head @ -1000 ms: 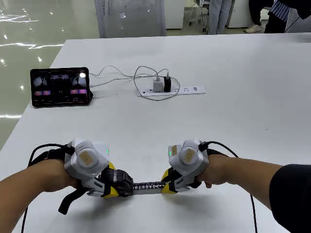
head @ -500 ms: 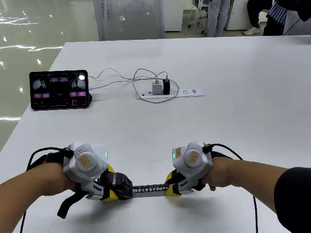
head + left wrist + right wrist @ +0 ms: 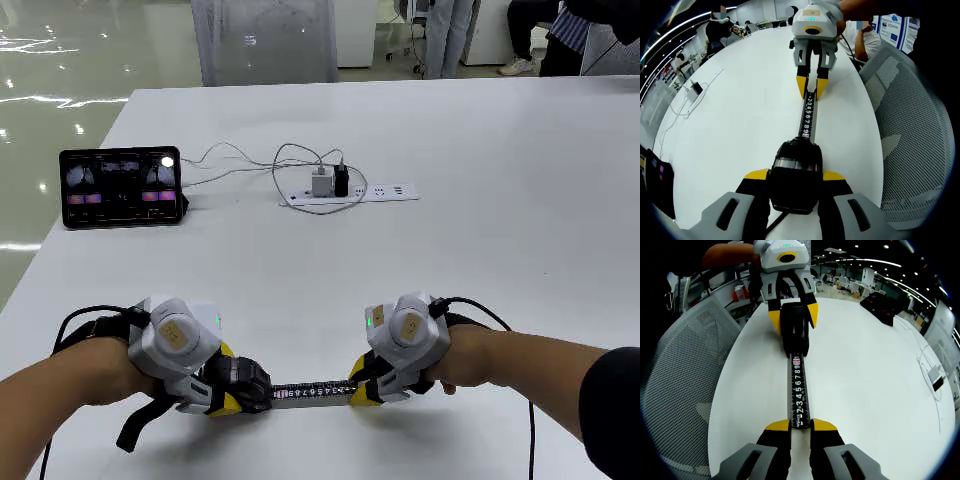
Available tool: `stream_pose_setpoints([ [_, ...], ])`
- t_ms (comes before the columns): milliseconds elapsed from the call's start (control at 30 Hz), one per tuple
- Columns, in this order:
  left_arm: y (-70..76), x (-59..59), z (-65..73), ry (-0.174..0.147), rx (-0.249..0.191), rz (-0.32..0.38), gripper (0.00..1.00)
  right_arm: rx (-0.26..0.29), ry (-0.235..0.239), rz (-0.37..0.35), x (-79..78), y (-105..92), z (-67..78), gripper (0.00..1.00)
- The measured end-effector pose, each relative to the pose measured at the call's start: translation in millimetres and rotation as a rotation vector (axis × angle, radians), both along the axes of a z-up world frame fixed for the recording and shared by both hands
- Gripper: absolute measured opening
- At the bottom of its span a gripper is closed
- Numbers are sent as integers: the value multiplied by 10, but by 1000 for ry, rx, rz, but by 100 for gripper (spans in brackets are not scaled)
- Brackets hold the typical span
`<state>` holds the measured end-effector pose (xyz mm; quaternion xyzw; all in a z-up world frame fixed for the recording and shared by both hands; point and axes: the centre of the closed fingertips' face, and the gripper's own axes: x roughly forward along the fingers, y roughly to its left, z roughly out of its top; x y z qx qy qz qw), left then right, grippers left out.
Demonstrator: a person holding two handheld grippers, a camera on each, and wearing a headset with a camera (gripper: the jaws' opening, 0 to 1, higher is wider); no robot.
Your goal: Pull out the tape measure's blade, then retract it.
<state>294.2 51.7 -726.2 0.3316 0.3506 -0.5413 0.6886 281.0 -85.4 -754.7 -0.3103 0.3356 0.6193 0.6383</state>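
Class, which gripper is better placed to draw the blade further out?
Right: the right gripper is shut on the blade, free to pull away; the left gripper anchors the tape measure case.

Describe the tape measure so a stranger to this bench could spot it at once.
On the big white table, look at the near edge, between the two hand-held grippers. The tape measure is the black case clamped in the left gripper, and it alone has a numbered blade running out to the right gripper.
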Motion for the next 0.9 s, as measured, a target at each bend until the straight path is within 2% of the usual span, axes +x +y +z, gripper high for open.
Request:
stream_pose_setpoints([
  [900, 1, -1, 6, 0, -2, 5, 31, -16, -8, -2, -8, -207, -19, 10],
])
